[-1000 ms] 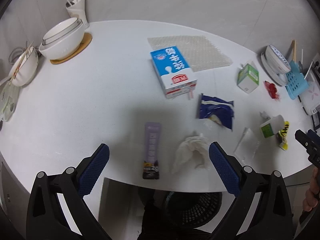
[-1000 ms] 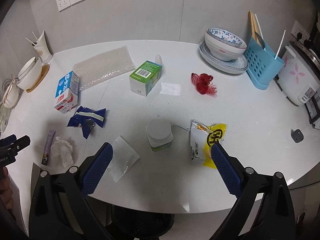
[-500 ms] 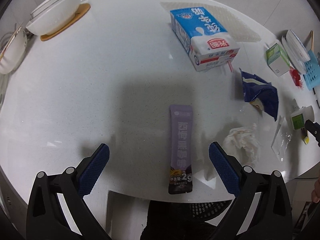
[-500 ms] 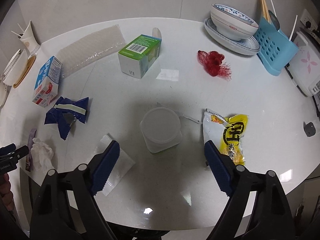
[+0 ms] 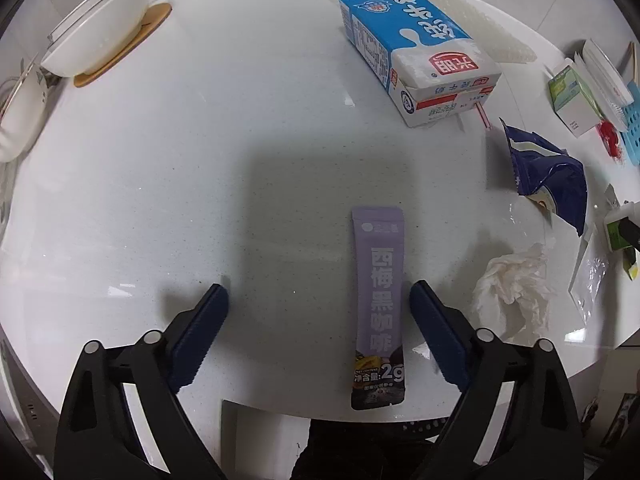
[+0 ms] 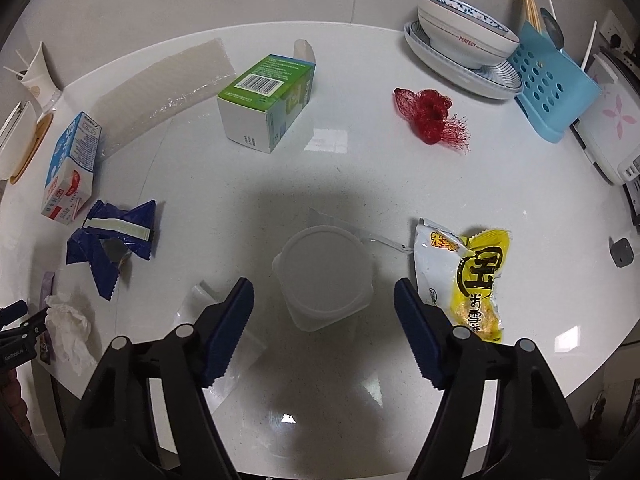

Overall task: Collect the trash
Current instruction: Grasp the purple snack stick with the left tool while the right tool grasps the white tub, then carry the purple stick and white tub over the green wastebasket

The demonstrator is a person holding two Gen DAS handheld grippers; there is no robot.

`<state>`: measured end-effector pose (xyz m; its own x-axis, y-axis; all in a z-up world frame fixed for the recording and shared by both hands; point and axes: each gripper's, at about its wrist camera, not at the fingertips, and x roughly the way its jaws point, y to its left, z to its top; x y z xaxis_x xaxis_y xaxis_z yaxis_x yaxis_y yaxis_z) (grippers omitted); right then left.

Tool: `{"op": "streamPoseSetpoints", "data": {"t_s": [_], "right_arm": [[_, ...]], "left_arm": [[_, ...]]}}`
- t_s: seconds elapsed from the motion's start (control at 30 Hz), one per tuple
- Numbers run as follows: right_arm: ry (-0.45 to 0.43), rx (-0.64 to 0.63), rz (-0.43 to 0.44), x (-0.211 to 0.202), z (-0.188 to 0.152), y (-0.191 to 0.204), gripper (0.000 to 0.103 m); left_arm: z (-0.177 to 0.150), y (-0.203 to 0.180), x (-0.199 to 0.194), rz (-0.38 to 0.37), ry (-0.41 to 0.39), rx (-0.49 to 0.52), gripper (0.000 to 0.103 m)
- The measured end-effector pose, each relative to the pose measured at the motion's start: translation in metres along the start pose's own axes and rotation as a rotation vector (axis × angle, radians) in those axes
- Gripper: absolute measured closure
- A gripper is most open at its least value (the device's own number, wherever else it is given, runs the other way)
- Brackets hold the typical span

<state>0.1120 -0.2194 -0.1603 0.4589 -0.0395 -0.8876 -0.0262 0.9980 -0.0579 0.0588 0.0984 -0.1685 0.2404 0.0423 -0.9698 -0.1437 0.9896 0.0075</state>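
My left gripper [image 5: 320, 320] points down over the white table [image 5: 160, 160], its jaws closing. A purple sachet [image 5: 378, 300] lies flat between the fingers, close to the right finger [image 5: 432, 320], and neither pad presses on it. My right gripper [image 6: 324, 316] is also closing, with a lidded clear plastic cup [image 6: 324, 272] standing between its fingertips, gaps showing on both sides. Other trash: milk carton [image 5: 416, 52], blue wrapper [image 5: 552, 176], crumpled tissue [image 5: 512, 284], green box [image 6: 268, 100], red net [image 6: 430, 114], yellow snack packet [image 6: 468, 276].
White bowls [image 5: 96, 28] sit at the table's far left. A patterned bowl on a plate [image 6: 464, 36] and a blue utensil holder [image 6: 556, 84] stand at the back right. A bubble sheet [image 6: 160, 84] lies behind the carton. The table's front edge is just under both grippers.
Both grippers have sunk toward the table and their jaws have narrowed. The left one shifted so the sachet lies between its fingers; the right one came down around the cup.
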Motion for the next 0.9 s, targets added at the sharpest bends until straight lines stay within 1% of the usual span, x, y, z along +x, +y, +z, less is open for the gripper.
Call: {"op": "streamPoseSetpoints", "data": {"t_s": [0.03, 0.07, 0.13, 0.17, 0.2, 0.27, 0.3, 0.33, 0.37, 0.5, 0.6, 0.7, 0.9], "right_arm": [[0.002, 0.001, -0.002, 0.001, 0.001, 0.001, 0.037], [0.003, 0.0, 0.002, 0.002, 0.001, 0.002, 0.039], [0.003, -0.002, -0.002, 0.002, 0.002, 0.003, 0.041], [0.004, -0.001, -0.003, 0.003, 0.002, 0.003, 0.043], [0.006, 0.0, -0.003, 0.003, 0.002, 0.003, 0.046], [0.004, -0.006, -0.006, 0.003, 0.003, 0.005, 0.049], [0.004, -0.007, -0.009, 0.004, 0.003, 0.005, 0.051], [0.004, -0.008, -0.013, 0.004, 0.003, 0.005, 0.053], [0.003, -0.009, -0.014, 0.004, 0.003, 0.005, 0.056], [-0.002, -0.01, -0.014, 0.004, 0.003, 0.005, 0.056], [-0.011, -0.013, -0.015, 0.002, 0.003, 0.006, 0.056], [-0.021, -0.018, -0.014, -0.001, 0.003, 0.006, 0.056], [-0.042, -0.017, -0.008, -0.011, 0.003, 0.004, 0.056]], "left_arm": [[0.001, -0.001, -0.001, 0.0, -0.002, 0.004, 0.024], [0.0, -0.004, -0.005, 0.0, -0.003, 0.009, 0.028], [0.002, -0.011, -0.008, -0.001, 0.002, 0.022, 0.042], [0.002, -0.013, -0.009, -0.001, 0.007, 0.025, 0.045], [0.002, -0.014, -0.01, -0.001, 0.01, 0.029, 0.053], [0.002, -0.015, -0.012, 0.0, 0.017, 0.025, 0.063], [0.002, -0.015, -0.013, 0.0, 0.02, 0.021, 0.07], [0.003, -0.015, -0.014, 0.0, 0.025, 0.018, 0.08], [0.003, -0.014, -0.013, 0.001, 0.028, 0.018, 0.084], [0.0, -0.015, -0.015, -0.01, 0.024, 0.005, 0.088], [0.0, -0.016, -0.017, -0.002, 0.015, 0.012, 0.091], [0.002, -0.015, -0.018, -0.007, 0.02, 0.007, 0.091], [-0.001, -0.016, -0.026, -0.035, -0.007, -0.006, 0.091]]}}
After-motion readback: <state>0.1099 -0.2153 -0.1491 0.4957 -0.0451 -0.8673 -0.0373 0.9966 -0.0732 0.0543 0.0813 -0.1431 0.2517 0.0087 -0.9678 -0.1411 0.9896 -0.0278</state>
